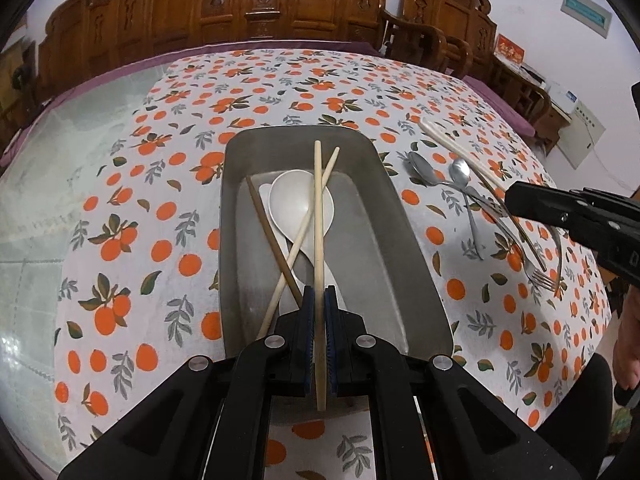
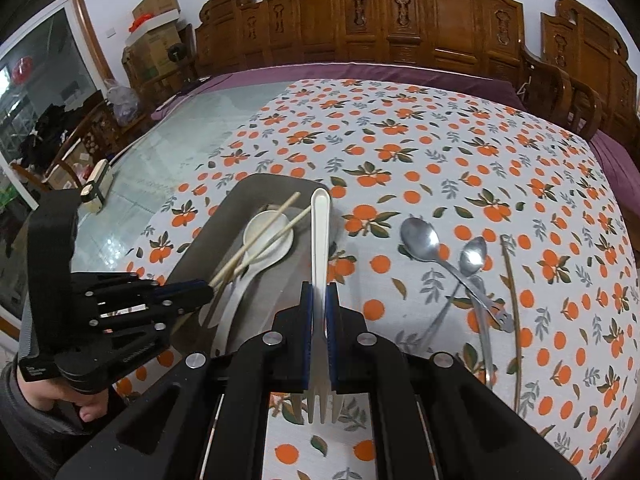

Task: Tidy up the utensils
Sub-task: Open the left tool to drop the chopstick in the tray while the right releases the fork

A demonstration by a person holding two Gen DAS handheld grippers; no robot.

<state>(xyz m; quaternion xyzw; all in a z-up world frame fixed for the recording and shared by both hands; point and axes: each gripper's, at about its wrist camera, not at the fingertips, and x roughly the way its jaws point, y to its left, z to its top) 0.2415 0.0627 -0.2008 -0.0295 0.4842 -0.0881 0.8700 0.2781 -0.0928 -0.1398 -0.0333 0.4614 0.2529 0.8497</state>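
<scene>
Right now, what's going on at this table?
A person is sorting utensils into a metal tray on an orange-patterned tablecloth. The left gripper is shut on a light wooden chopstick over the tray, which already holds white spoons and more chopsticks. The right gripper is shut on a white plastic fork, tines toward the camera. Two metal spoons and a metal fork lie on the cloth to the tray's right.

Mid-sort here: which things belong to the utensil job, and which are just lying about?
Job: metal tray, chopstick in left tool, white plastic fork in right tool, white spoons, metal spoons.
Lying about: white device, cardboard boxes.
</scene>
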